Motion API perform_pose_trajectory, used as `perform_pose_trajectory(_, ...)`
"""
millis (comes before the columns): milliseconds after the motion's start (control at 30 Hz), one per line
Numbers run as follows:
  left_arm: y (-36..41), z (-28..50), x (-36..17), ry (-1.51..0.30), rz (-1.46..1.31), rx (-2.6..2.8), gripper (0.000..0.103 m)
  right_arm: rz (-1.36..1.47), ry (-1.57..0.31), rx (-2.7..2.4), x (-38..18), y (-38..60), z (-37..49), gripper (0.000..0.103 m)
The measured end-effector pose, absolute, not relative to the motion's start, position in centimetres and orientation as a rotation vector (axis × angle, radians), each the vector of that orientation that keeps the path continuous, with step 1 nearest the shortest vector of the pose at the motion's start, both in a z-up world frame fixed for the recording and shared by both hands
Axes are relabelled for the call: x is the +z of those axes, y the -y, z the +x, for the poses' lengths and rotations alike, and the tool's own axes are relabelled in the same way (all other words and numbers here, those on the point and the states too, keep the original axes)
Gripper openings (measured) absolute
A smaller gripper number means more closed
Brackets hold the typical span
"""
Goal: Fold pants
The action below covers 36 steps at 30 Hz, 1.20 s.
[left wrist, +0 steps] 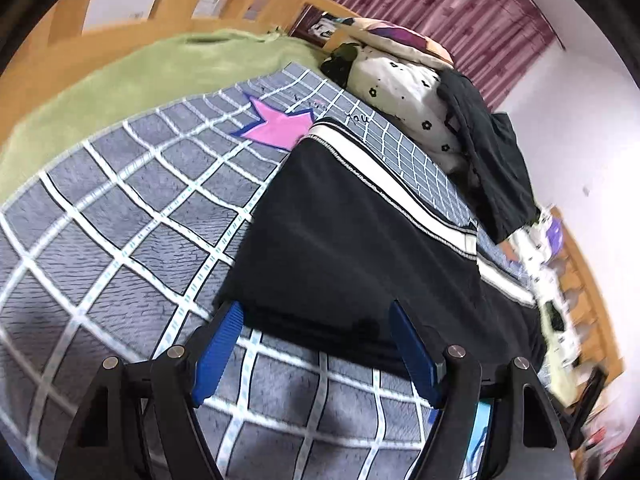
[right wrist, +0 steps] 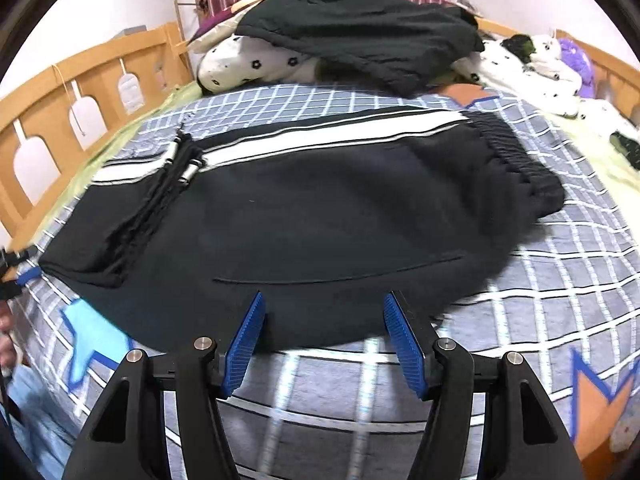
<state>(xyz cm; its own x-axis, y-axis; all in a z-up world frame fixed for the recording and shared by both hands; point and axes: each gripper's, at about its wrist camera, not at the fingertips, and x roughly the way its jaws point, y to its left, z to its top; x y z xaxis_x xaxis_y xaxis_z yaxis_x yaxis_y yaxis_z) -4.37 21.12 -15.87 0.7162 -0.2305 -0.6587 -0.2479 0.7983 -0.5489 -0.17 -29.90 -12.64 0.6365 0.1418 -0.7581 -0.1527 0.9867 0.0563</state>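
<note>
Black pants with a white side stripe lie folded flat on the grey checked bedspread. The elastic waistband is at the right, and leg cuffs with drawstring tips lie on top at the left. In the left wrist view the pants show as a stacked black rectangle. My left gripper is open, its blue pads straddling the near edge of the stack. My right gripper is open at the near edge of the pants, empty.
Another black garment is heaped on white flowered pillows at the head of the bed. A wooden bed rail runs along the left. A green blanket lies along one edge. A purple toy sits far right.
</note>
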Motion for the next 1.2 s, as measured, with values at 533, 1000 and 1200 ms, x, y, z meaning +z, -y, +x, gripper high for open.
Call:
perform_pose_trajectory(533, -23.2, -2.6, -17.2, -0.790, -0.690, 0.002, 0.073, 0.007, -0.857, 0.138, -12.9, 30.1, 0.4, 0.061)
perform_pose_trajectory(1000, -22.8, -2.1, -17.8, -0.788, -0.799, -0.020, 0.073, 0.039, -0.827, 0.141, -12.5, 30.1, -0.3, 0.057)
perform_pose_trajectory(1200, -22.5, -3.0, -17.7, -0.775, -0.801, 0.044, 0.056, 0.057, -0.761, 0.112, -11.4, 31.2, -1.0, 0.055)
